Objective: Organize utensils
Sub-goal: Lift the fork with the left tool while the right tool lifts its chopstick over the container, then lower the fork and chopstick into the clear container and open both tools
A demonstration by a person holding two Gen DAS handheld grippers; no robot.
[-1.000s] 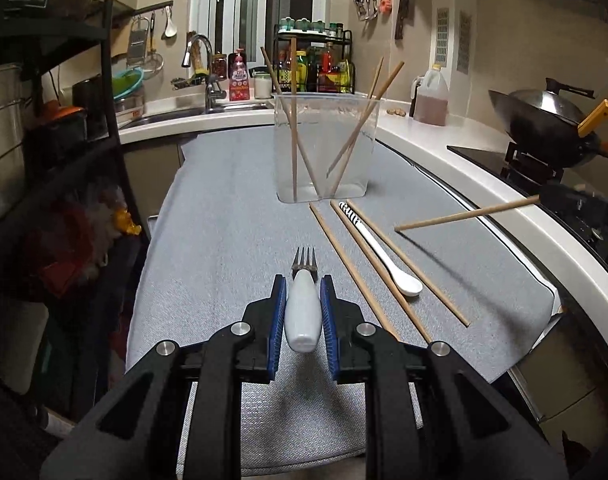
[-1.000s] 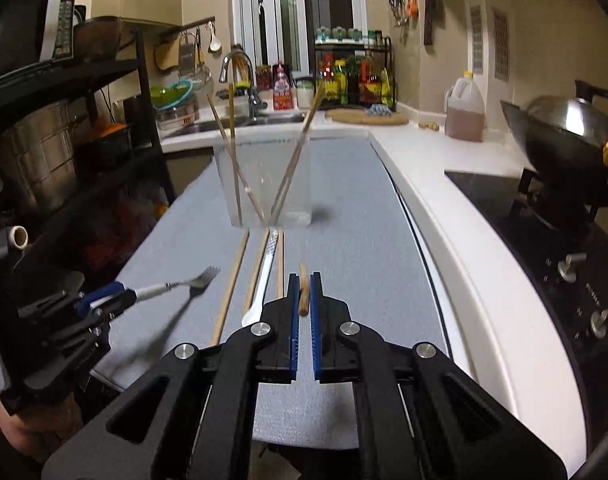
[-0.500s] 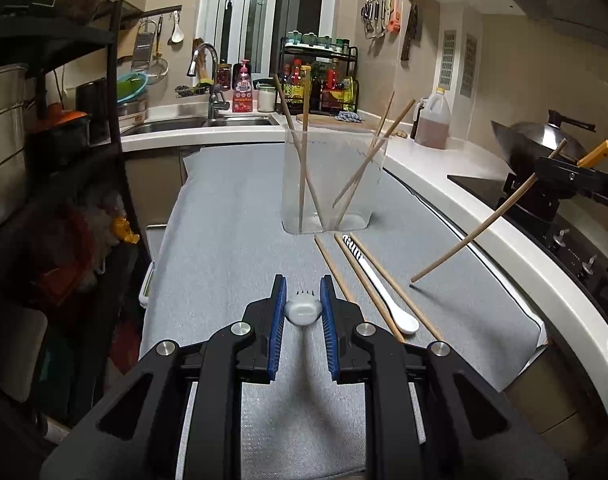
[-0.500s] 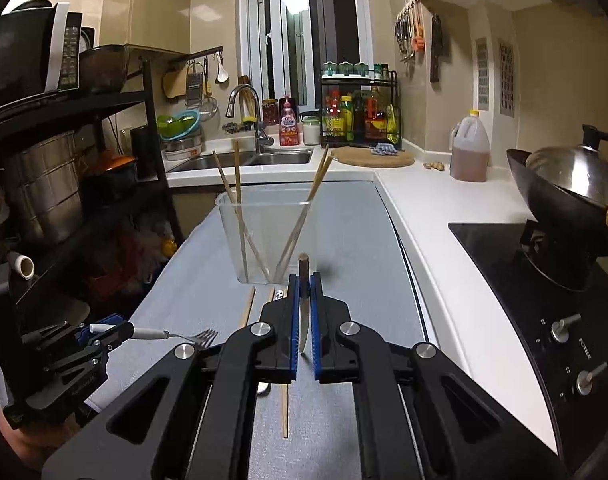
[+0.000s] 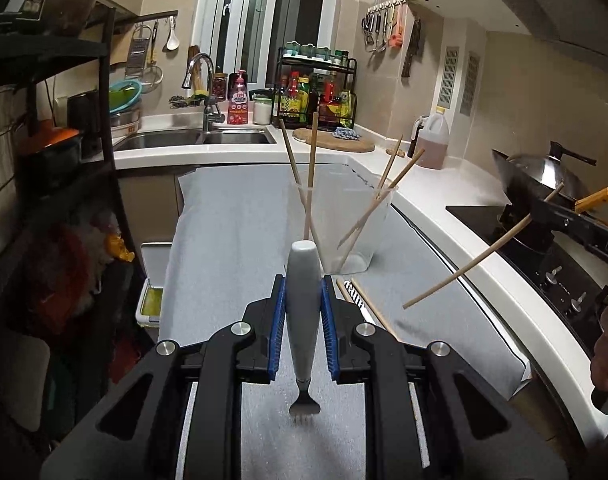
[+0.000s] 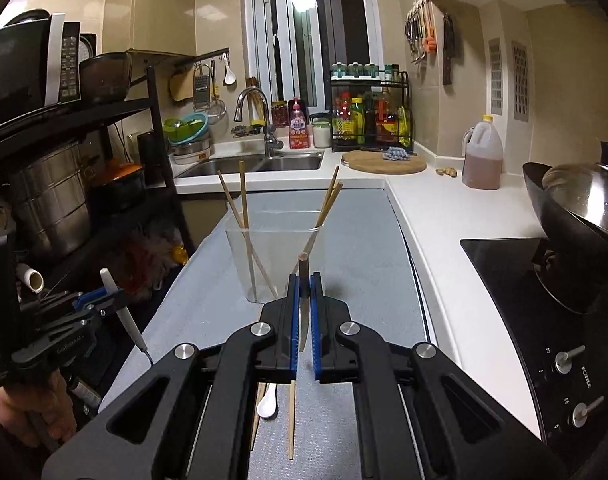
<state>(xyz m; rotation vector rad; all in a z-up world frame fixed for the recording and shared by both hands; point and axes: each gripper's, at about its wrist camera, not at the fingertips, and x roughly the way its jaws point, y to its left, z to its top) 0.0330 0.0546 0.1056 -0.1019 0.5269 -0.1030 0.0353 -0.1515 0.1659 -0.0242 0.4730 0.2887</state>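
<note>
My left gripper (image 5: 302,312) is shut on a white-handled fork (image 5: 302,304), held upright with the handle up and the tines down above the grey mat (image 5: 224,220). My right gripper (image 6: 302,304) is shut on a wooden chopstick (image 6: 302,300), tilted steeply, tip down; it also shows in the left wrist view (image 5: 475,260). A clear plastic cup (image 6: 276,256) stands ahead on the mat with several chopsticks leaning in it. A white spoon (image 6: 267,402) and loose chopsticks (image 6: 291,420) lie on the mat under my right gripper.
A wok (image 6: 575,216) sits on the black hob (image 6: 523,300) at right. A black shelf rack (image 6: 64,168) with pots stands at left. Sink (image 6: 264,162), spice rack (image 6: 367,116), cutting board (image 6: 383,162) and oil jug (image 6: 481,156) line the back counter.
My left gripper has turned the fork from lying forward to upright, tines down. My right gripper has lifted and tilted its chopstick from near level to steep, closer to the cup.
</note>
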